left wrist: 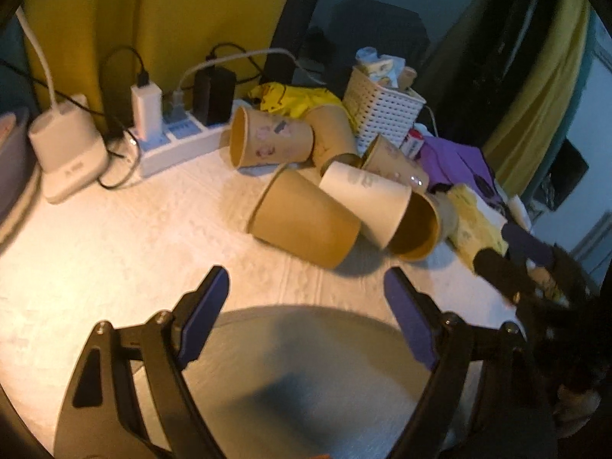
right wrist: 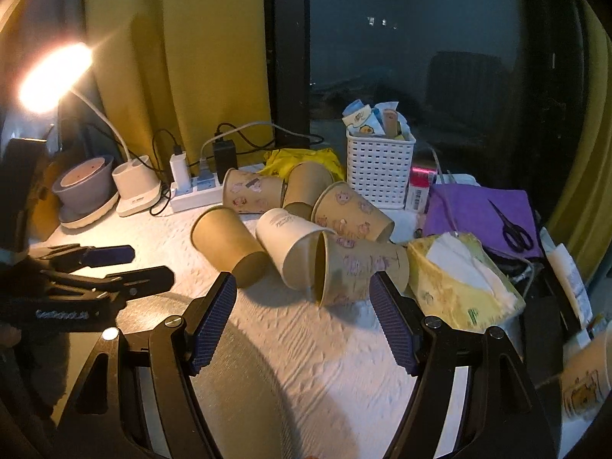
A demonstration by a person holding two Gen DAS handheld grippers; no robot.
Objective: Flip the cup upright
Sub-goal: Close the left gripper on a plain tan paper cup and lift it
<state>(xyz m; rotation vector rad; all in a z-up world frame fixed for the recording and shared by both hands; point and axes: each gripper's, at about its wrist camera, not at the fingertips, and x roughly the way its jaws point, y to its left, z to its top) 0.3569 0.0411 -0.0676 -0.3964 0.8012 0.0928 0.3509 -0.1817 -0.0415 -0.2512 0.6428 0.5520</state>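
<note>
Several paper cups lie on their sides in a heap on the white table. A plain brown cup [left wrist: 306,222] [right wrist: 229,244] lies nearest my left gripper [left wrist: 306,287], which is open and empty a little short of it. A white cup [left wrist: 367,202] [right wrist: 290,244] leans beside it. A patterned brown cup [right wrist: 355,271] lies with its mouth to the left, just beyond my right gripper [right wrist: 302,290], which is open and empty. More patterned cups [right wrist: 248,191] [left wrist: 267,137] lie behind. The left gripper also shows in the right wrist view [right wrist: 134,267].
A power strip [left wrist: 172,145] with chargers and a lamp base [left wrist: 65,153] stand at the back left. A white basket [right wrist: 378,168], a tissue pack [right wrist: 459,279], a purple cloth with scissors [right wrist: 512,225] and another cup [right wrist: 585,378] crowd the right side.
</note>
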